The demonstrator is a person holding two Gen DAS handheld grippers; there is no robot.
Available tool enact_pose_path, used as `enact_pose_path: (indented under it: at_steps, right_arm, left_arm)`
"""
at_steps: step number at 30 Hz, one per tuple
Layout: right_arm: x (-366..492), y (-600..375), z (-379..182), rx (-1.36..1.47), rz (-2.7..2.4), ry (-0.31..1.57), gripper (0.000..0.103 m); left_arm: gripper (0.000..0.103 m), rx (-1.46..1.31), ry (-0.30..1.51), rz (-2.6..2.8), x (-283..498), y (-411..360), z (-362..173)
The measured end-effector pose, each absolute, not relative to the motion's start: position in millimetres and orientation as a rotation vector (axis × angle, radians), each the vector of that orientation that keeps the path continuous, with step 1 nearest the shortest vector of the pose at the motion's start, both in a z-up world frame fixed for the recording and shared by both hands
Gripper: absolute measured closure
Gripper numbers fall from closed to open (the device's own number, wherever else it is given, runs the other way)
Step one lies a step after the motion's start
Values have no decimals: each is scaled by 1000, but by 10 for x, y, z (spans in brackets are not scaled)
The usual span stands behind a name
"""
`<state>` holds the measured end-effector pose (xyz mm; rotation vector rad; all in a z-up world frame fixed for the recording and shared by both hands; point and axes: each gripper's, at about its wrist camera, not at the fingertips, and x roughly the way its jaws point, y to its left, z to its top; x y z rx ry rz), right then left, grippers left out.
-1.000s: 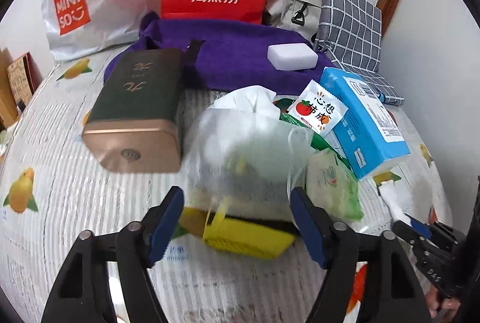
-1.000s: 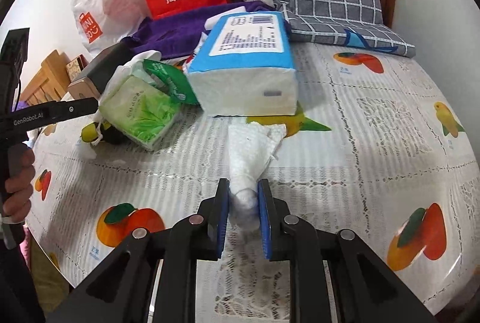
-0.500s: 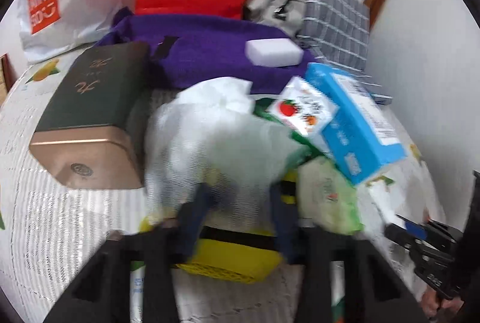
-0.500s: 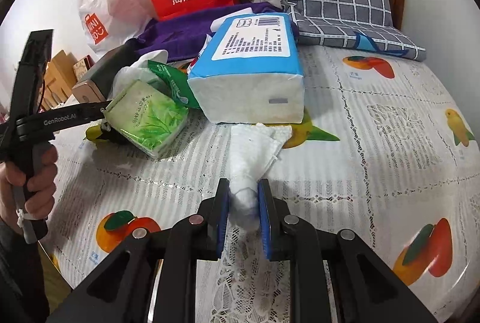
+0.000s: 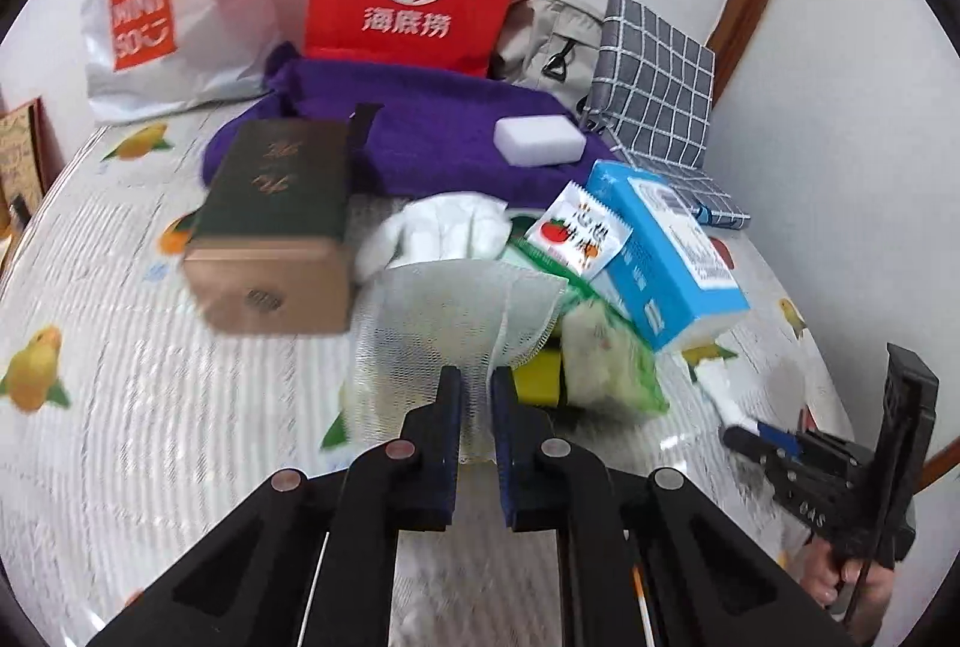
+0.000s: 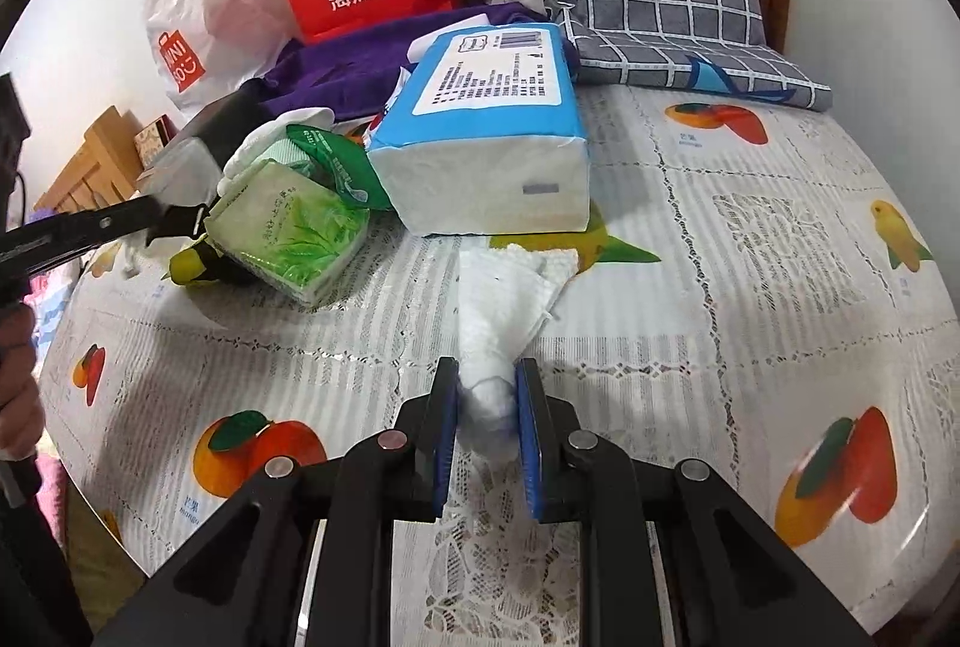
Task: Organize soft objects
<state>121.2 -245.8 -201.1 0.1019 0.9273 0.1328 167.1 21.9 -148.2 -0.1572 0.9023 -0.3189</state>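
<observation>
Left gripper point(image 5: 477, 395): jaws just closed, pinching white mesh bag point(image 5: 456, 311)
Right gripper point(image 6: 486, 395): clamped on crumpled tissue point(image 6: 501, 317) over the tablecloth point(image 6: 750, 287)

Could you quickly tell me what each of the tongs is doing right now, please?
Left tongs: have just been closing, now shut on the white mesh bag.
Right tongs: shut on the white tissue.
</observation>
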Motion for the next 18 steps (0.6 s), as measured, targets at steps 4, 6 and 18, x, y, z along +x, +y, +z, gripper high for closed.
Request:
enact_pose_path:
  at_steps: [4, 6, 18]
  right_arm:
    - [1159, -2447, -1976, 109, 123, 929, 84]
    - [1135, -2439, -1970, 109, 116, 934, 84]
    - [1014, -2408, -1887, 96, 120, 921, 84]
  left_arm:
    - [93, -128, 940, -240, 1489, 406, -1491]
    - [93, -132, 977, -207, 1431, 525, -1523]
    - [40, -69, 1020, -154, 1452, 522, -1816]
